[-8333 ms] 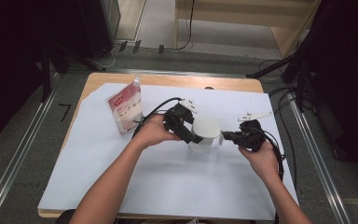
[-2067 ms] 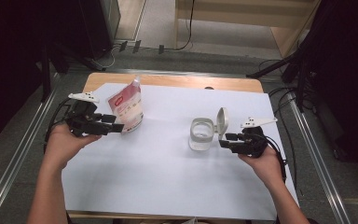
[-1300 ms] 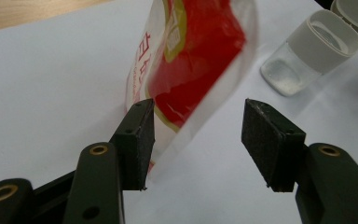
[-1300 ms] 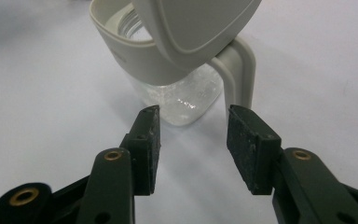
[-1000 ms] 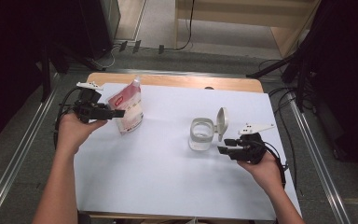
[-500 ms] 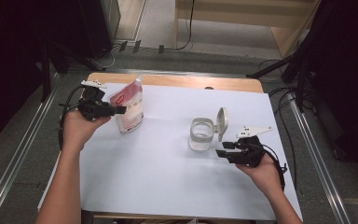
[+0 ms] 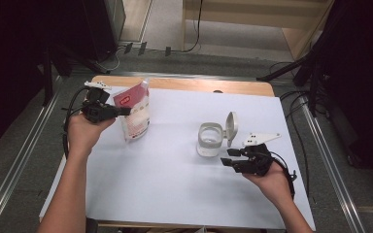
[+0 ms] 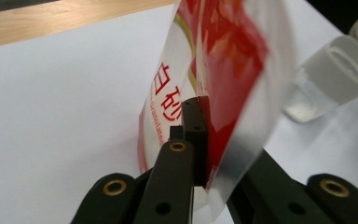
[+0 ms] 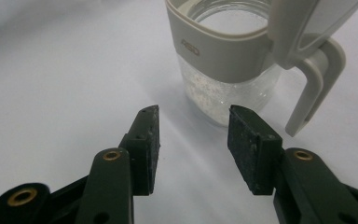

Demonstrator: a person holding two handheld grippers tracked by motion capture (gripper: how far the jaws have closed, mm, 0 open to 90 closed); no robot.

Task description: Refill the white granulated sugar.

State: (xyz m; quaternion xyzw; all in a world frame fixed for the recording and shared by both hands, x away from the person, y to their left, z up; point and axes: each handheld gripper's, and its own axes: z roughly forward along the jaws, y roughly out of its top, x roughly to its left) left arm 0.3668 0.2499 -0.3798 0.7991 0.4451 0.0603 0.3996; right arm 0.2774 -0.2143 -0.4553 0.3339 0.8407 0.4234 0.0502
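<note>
A red and white pouch (image 7: 135, 110) stands at the table's far left. My left gripper (image 7: 125, 111) has just been closing and is now shut on the pouch's edge (image 8: 223, 93), which sits pinched between the jaws in the left gripper view. A clear glass jar (image 7: 210, 139) with a grey collar and its lid (image 7: 231, 127) flipped open stands right of centre, with white grains (image 9: 214, 91) in its bottom. My right gripper (image 7: 229, 157) hovers open just in front of the jar, nothing between its pads (image 9: 251, 140).
A white sheet (image 7: 175, 184) covers the wooden table (image 7: 199, 85). Black cables trail off both sides, and metal rails (image 7: 19, 160) run along the floor left and right of the table.
My left gripper came up to the pouch from the left and closed on its edge. My right hand drew back slightly from the jar toward the near side.
</note>
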